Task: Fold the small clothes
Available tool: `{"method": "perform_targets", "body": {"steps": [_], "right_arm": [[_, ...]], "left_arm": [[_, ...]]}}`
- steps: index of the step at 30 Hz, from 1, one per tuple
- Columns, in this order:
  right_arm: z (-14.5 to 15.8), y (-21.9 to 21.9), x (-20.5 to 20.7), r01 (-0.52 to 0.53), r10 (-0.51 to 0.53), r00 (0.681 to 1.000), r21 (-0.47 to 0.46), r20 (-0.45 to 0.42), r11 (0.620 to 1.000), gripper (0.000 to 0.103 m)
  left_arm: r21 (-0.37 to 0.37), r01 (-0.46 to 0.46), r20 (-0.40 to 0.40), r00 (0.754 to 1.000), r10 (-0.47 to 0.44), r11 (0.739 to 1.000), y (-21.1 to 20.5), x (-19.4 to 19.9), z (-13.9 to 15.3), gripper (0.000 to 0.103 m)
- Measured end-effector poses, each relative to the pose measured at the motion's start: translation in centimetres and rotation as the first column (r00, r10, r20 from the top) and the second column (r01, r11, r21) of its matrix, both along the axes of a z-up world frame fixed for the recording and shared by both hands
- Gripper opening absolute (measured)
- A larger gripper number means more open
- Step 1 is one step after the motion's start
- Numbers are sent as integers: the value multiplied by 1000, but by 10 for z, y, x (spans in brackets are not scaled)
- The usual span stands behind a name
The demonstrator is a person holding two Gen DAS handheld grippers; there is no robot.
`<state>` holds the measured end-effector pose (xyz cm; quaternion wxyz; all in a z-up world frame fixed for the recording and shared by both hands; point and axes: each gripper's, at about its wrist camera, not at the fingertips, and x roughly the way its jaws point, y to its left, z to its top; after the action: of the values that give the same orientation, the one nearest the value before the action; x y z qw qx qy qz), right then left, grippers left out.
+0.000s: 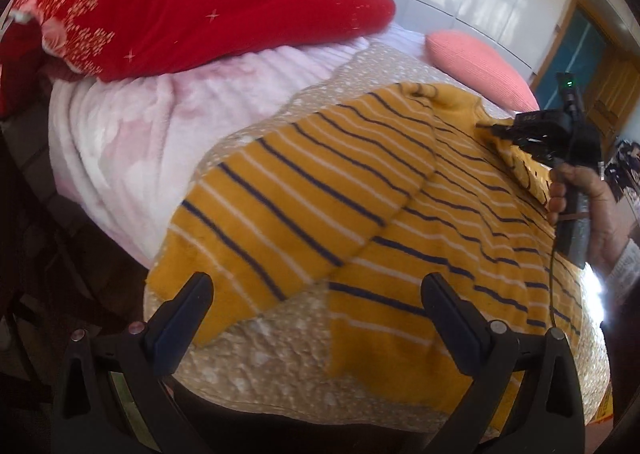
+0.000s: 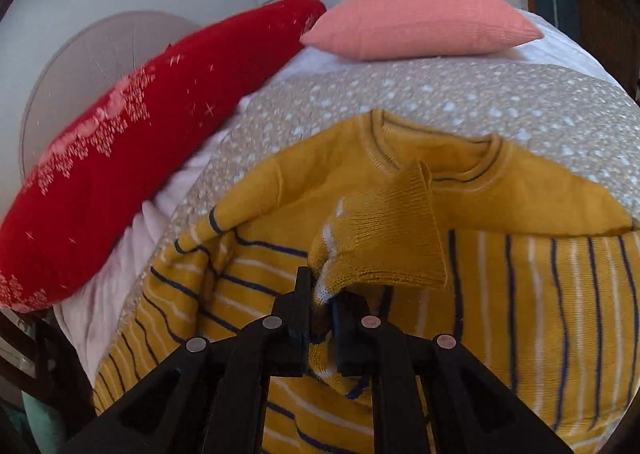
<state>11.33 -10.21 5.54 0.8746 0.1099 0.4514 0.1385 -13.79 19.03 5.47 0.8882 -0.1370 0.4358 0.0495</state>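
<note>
A mustard-yellow striped knit sweater (image 2: pixel 532 306) lies spread across the centre and lower right of the right wrist view, on a speckled beige blanket (image 2: pixel 440 93) covering a bed. The right gripper (image 2: pixel 322 310), at bottom centre, is pinched on the ribbed sleeve cuff (image 2: pixel 384 242), which stands lifted above the sweater's chest just below the neckline.

In the left wrist view the left gripper (image 1: pixel 316 310) hangs spread wide and empty at the bottom of the frame, over the sweater's hem, with one sleeve (image 1: pixel 288 209) lying diagonally across the middle. A red pillow (image 1: pixel 180 1) sits upper left, a pink cushion (image 2: pixel 420 17) at top.

The knit looks soft, light and limp; it will likely sag and stretch, so cuffs, hem and shoulder seams appear the surest holds.
</note>
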Motion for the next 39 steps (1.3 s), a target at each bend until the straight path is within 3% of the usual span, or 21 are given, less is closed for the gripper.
{"method": "perform_targets", "body": {"steps": [5,9,15,18,20,22,26,29,32,36,37,39], "right_arm": [[-19,39,7,-69,69,997,10,-44,998,16],[-14,60,2,-127,128,991,8,-29,992,45],[11,92,-45,-281,281,960,29,8,959,48],[20,128,-92,-465,465,885,4,32,885,51],[20,159,-128,-591,592,805,-45,45,806,60],[16,186,-163,-693,700,712,-111,48,712,68],[-10,230,-225,-810,853,522,-305,13,500,72],[-36,251,-256,-797,903,429,-483,-31,362,73],[-57,258,-272,-714,920,390,-647,-49,268,73],[-72,264,-277,-622,925,376,-753,-48,214,71],[-74,268,-277,-606,924,380,-767,-44,213,56],[-66,266,-271,-607,915,404,-751,-10,260,31]], "left_arm": [[-40,-67,2,998,67,997,29,-5,-8,103],[-54,-119,5,993,120,991,48,-10,-11,103],[-38,-268,14,963,269,963,95,-30,-10,103],[-8,-374,16,927,374,927,124,-42,-9,103],[-3,-430,16,903,430,903,141,-51,-8,103],[6,-466,22,885,466,885,152,-60,-6,103],[3,-507,26,862,507,862,167,-73,-5,103],[-1,-524,15,852,524,852,173,-81,-5,103],[7,-529,10,849,529,849,173,-82,-6,103],[11,-524,4,852,524,852,169,-79,-6,103],[9,-520,3,854,520,854,167,-78,-6,103],[6,-509,1,861,509,861,162,-74,-6,103]]}}
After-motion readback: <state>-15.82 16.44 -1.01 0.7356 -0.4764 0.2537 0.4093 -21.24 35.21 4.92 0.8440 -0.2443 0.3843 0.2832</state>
